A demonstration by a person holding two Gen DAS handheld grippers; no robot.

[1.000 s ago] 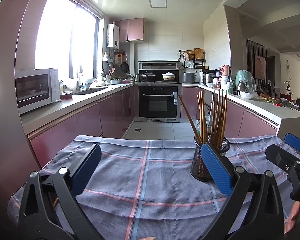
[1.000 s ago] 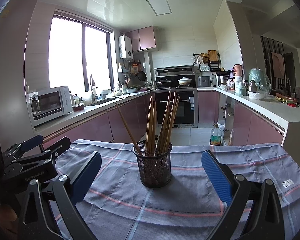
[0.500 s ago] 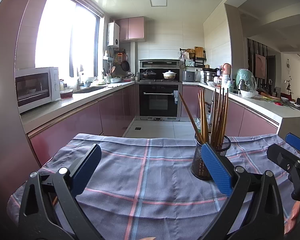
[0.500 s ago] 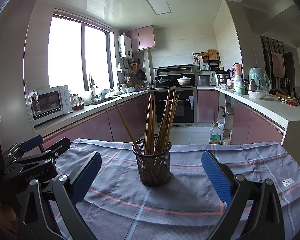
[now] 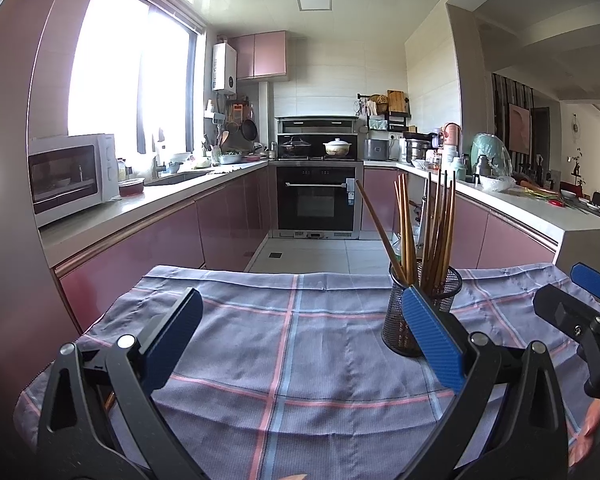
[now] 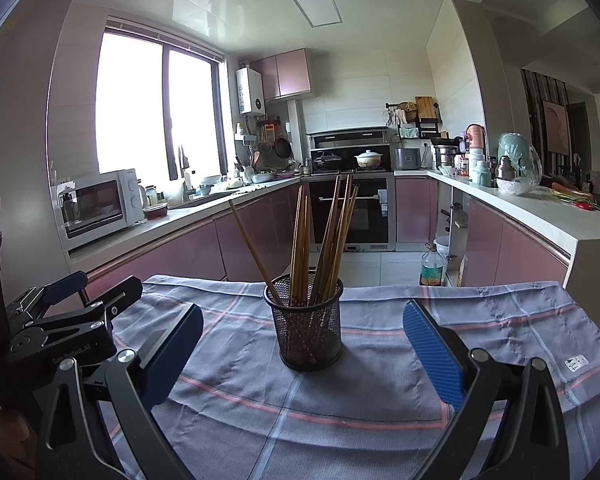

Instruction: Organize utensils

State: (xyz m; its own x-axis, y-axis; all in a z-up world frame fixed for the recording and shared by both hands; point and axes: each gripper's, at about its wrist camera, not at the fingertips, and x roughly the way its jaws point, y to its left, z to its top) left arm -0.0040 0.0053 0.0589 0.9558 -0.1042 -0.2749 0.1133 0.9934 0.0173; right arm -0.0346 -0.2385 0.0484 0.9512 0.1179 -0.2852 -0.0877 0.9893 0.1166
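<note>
A black mesh holder (image 6: 308, 320) stands on the checked cloth (image 6: 380, 400) with several wooden chopsticks (image 6: 324, 240) upright in it. It shows right of centre in the left wrist view (image 5: 420, 312), partly behind the right blue pad. My right gripper (image 6: 300, 336) is open and empty, its pads wide apart on either side of the holder, a little short of it. My left gripper (image 5: 300, 332) is open and empty over bare cloth, left of the holder. Each gripper shows at the edge of the other's view.
The cloth-covered table (image 5: 292, 360) ends at a far edge toward the kitchen floor. Pink cabinets and counters run along both sides, with a microwave (image 5: 68, 172) on the left and an oven (image 5: 316, 200) at the back.
Both views have risen or tilted slightly, so the holder and cloth sit a little lower and nearer. Both grippers stay open and empty.
</note>
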